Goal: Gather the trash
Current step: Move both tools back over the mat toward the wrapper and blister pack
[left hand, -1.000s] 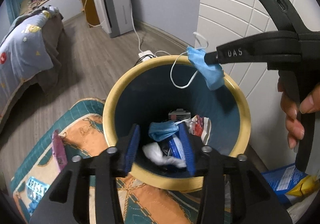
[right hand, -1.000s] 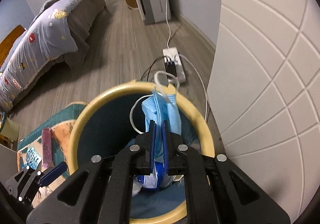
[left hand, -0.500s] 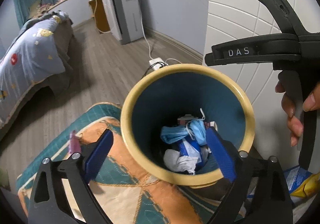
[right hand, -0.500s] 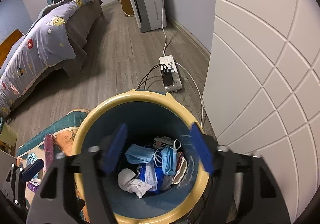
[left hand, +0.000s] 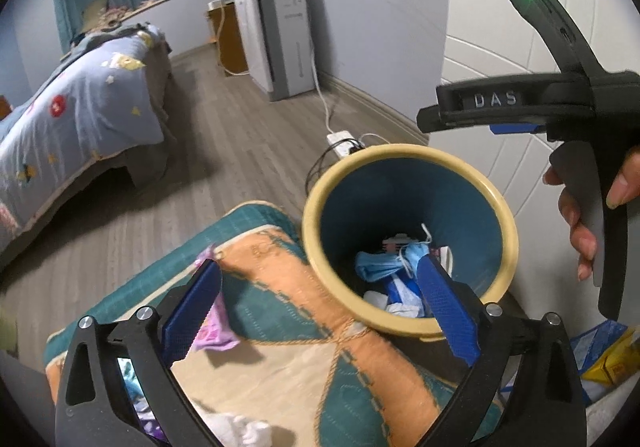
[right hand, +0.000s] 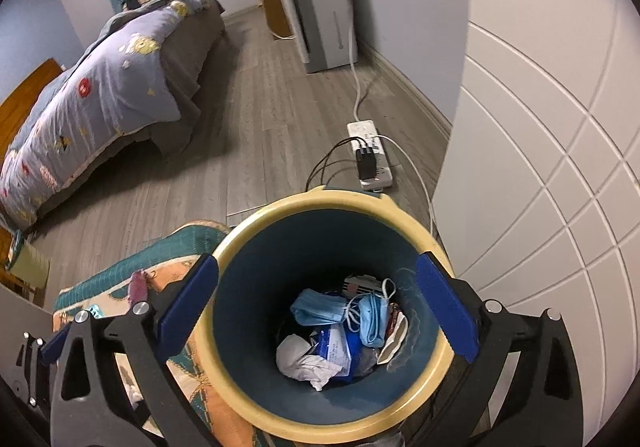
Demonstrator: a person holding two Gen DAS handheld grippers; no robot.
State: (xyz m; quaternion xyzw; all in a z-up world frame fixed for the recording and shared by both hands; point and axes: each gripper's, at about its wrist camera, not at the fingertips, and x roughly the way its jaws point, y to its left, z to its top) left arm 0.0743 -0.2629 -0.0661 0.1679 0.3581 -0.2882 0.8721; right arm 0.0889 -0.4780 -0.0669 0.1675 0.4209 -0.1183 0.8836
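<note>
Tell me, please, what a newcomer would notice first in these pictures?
First the bin, yellow-rimmed and blue inside, standing by the white panelled wall, with blue masks and crumpled paper at its bottom. Next the right gripper, open above the bin with nothing between its jaws. Then the bed to the left.

Bin (right hand: 256,413) mouth open from above, trash (right hand: 340,331) low inside leaving depth free, white wall panel (right hand: 540,167) close on its right, mat (left hand: 280,367) against its left rim strewn with wrappers (left hand: 212,331), bare floor (right hand: 248,151) beyond, power strip (right hand: 370,155) and cables behind the bin.
</note>
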